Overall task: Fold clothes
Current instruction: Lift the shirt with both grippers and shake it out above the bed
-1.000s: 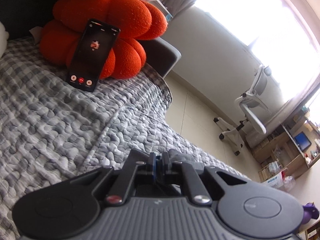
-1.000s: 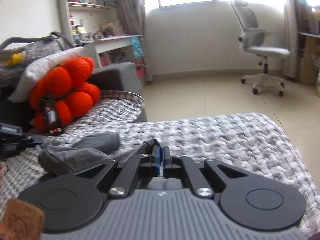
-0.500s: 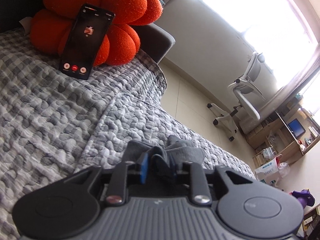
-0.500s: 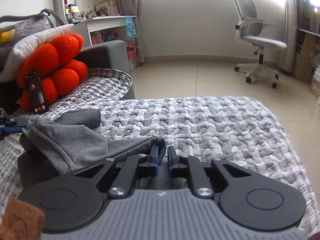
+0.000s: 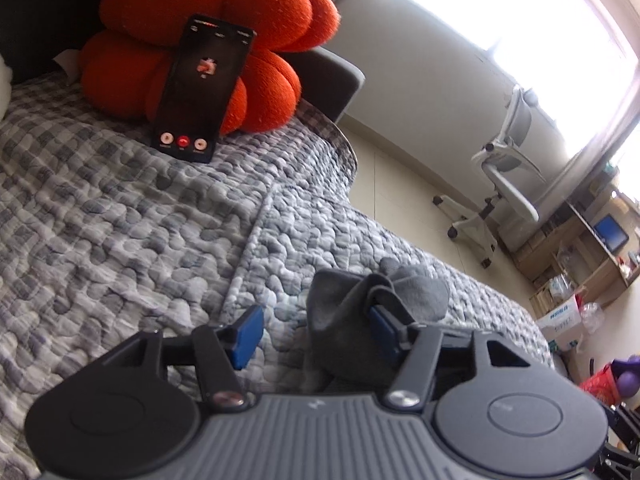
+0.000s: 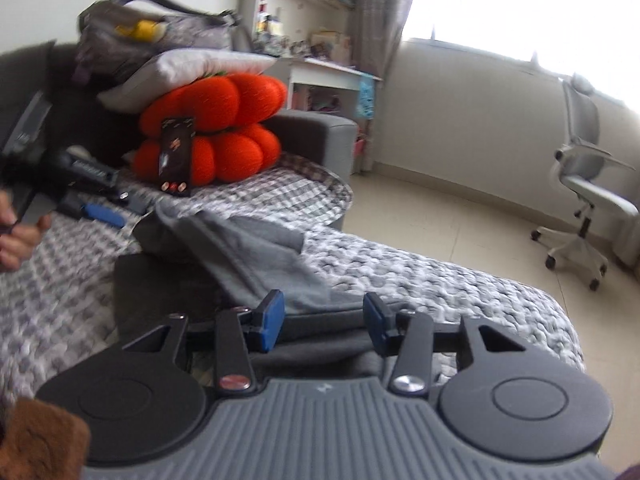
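A grey garment (image 6: pixel 256 264) lies folded over itself on the quilted grey bedspread (image 6: pixel 440 280). My right gripper (image 6: pixel 322 320) is open, its blue pads on either side of the garment's near edge, holding nothing. My left gripper (image 5: pixel 316 332) is open too; a bunched corner of the garment (image 5: pixel 360 308) rests between its fingers and drapes against the right pad (image 5: pixel 384 330). The left gripper also shows in the right wrist view (image 6: pixel 96 208), at the garment's far left end.
An orange pumpkin cushion (image 5: pixel 224 36) with a phone (image 5: pixel 200 88) leaning on it sits at the head of the bed. A white pillow (image 6: pixel 188 68) and a bag (image 6: pixel 152 36) are stacked above it. An office chair (image 6: pixel 588 200) stands on the tiled floor.
Both grippers have opened and let go of the grey garment, which now lies on the bedspread. The right gripper has swung left toward the cushion.
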Demonstrator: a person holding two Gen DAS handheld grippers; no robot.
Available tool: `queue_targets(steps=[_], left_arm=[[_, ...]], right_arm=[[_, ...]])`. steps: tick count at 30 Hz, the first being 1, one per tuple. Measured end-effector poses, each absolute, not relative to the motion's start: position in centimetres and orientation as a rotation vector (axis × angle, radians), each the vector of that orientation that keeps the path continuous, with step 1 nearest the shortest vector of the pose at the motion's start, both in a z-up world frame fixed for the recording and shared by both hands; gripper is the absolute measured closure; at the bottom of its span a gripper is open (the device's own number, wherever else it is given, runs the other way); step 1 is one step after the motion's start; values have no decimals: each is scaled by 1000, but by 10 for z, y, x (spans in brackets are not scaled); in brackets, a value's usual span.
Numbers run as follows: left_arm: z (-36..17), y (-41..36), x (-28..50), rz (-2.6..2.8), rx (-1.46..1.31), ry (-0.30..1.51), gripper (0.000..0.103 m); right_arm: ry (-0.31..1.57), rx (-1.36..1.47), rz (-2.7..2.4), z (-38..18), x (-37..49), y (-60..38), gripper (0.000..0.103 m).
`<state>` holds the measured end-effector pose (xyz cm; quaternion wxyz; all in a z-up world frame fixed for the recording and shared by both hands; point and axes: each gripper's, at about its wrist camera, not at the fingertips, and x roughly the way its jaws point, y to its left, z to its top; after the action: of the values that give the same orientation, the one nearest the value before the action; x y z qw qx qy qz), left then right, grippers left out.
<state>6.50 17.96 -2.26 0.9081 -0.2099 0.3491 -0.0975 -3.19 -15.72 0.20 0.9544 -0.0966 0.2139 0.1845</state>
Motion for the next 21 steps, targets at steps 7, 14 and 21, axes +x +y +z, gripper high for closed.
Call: queue_targets(steps=[7,14,21], left_arm=[[-31,169,73,-208,-399,722,45],[-35,158,75,-247,-429,718,68],[-19,143,73,-241,-476,642,97]], right_arm=[[441,-335,466,-10,-37,-137,55],[445,-403,430,-22,-24,-123,55],[476,-397,322,-27,3,-111,92]])
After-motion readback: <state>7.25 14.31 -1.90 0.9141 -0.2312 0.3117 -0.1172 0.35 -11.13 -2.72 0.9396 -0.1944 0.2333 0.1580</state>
